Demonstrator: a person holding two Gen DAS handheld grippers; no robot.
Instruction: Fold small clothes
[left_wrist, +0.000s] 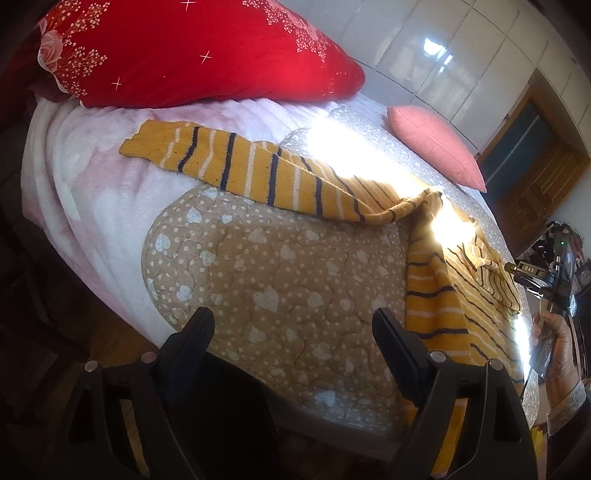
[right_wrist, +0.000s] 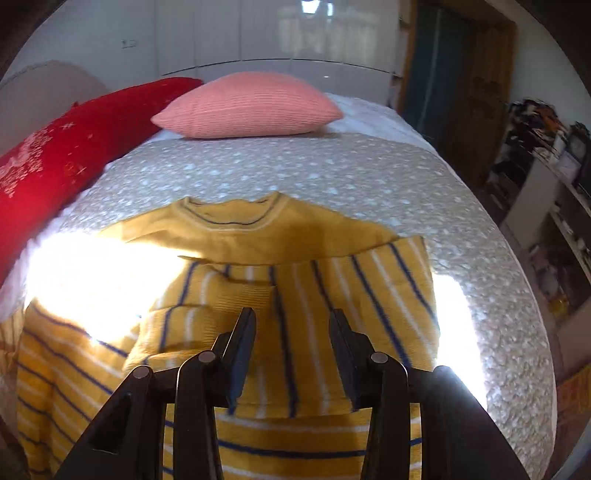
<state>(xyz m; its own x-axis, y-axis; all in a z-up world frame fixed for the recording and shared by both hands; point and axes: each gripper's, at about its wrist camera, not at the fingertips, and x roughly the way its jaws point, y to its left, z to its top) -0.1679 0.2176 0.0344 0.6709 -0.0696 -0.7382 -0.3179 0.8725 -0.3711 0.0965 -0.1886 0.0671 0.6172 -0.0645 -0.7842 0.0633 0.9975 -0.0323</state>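
A yellow knit sweater (right_wrist: 317, 295) with navy and white stripes lies on the bed, neck at the far side. Its right sleeve is folded across the body. Its left sleeve (left_wrist: 236, 162) stretches out flat towards the red pillow. My left gripper (left_wrist: 291, 325) is open and empty, above the dotted quilt just left of the sweater's body (left_wrist: 439, 306). My right gripper (right_wrist: 291, 325) is open and empty, hovering over the folded sleeve; it also shows in the left wrist view (left_wrist: 528, 273) at the sweater's far side.
A tan dotted quilt (left_wrist: 280, 280) and a pink fleece blanket (left_wrist: 92, 177) cover the bed. A red pillow (left_wrist: 199, 51) and a pink cushion (right_wrist: 247, 105) lie at the head. White wardrobes (right_wrist: 258, 33), a wooden door (right_wrist: 461, 92) and cluttered shelves (right_wrist: 546, 177) surround it.
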